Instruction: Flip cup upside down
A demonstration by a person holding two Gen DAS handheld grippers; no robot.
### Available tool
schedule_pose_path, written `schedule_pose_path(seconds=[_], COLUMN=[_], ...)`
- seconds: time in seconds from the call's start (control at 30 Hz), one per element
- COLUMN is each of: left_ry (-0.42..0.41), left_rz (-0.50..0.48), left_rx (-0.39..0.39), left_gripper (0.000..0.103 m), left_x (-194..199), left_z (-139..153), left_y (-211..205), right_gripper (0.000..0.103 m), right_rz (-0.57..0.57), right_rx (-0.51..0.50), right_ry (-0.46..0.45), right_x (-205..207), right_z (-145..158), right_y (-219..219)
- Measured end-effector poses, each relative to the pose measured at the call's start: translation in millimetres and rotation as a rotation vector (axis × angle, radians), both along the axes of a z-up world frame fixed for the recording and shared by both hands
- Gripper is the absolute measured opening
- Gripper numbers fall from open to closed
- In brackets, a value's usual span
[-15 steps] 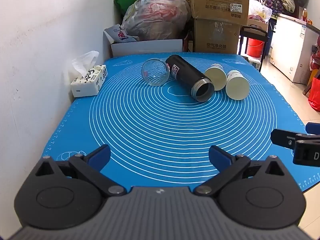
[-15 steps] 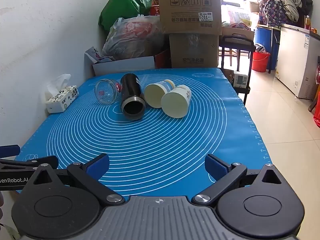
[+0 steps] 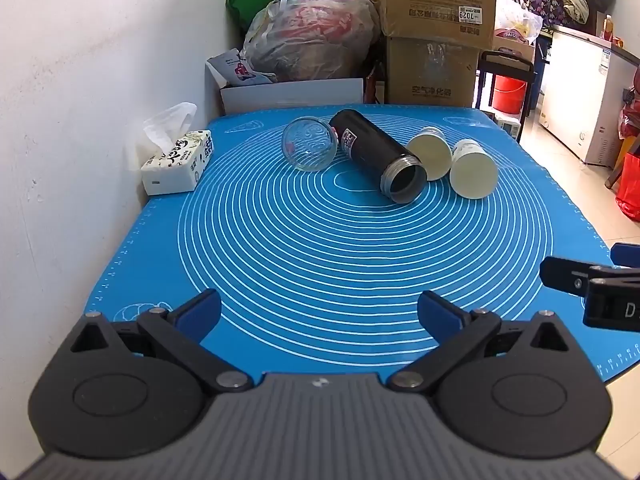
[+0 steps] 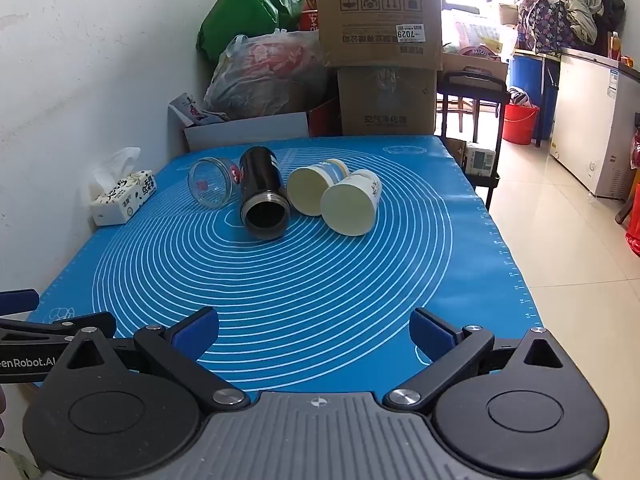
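Note:
Four vessels lie on their sides at the far part of the blue mat [image 3: 320, 264], mouths toward me: a clear glass cup [image 3: 309, 149] [image 4: 211, 188], a black flask [image 3: 380, 158] [image 4: 264, 196], and two cream paper cups [image 3: 428, 152] [image 3: 474, 168] [image 4: 316, 186] [image 4: 352, 202]. My left gripper [image 3: 319, 312] is open and empty above the mat's near edge. My right gripper [image 4: 314, 330] is open and empty, also near the front edge, to the right of the left one. Both are well short of the cups.
A tissue box [image 3: 180, 160] sits at the mat's left edge against the white wall. Cardboard boxes [image 3: 436, 32], plastic bags [image 3: 312, 36] and a white box [image 3: 292, 94] stand behind the table. The table's right edge drops to tiled floor [image 4: 568, 240].

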State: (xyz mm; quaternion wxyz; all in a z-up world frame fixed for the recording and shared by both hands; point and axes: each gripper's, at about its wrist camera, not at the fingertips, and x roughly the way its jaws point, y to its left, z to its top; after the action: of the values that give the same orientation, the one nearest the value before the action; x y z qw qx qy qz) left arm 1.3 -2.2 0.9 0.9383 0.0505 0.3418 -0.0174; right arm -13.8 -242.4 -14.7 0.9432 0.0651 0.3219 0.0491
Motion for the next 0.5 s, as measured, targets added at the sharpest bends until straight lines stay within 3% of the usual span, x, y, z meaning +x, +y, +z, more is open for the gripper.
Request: schedule_pose_path(seconds=[0.5], left_ry=[-0.005], left_rz=[-0.008], left_rx=[0.002], left_gripper=[0.103], left_x=[-2.2], left_z=[1.3], left_y=[-0.3], right_gripper=[0.103], right_rz=[0.001], right_rx=[-0.002], right_ry=[0.000], right_x=[-2.3], right_z=[0.3], right_y=[1.0])
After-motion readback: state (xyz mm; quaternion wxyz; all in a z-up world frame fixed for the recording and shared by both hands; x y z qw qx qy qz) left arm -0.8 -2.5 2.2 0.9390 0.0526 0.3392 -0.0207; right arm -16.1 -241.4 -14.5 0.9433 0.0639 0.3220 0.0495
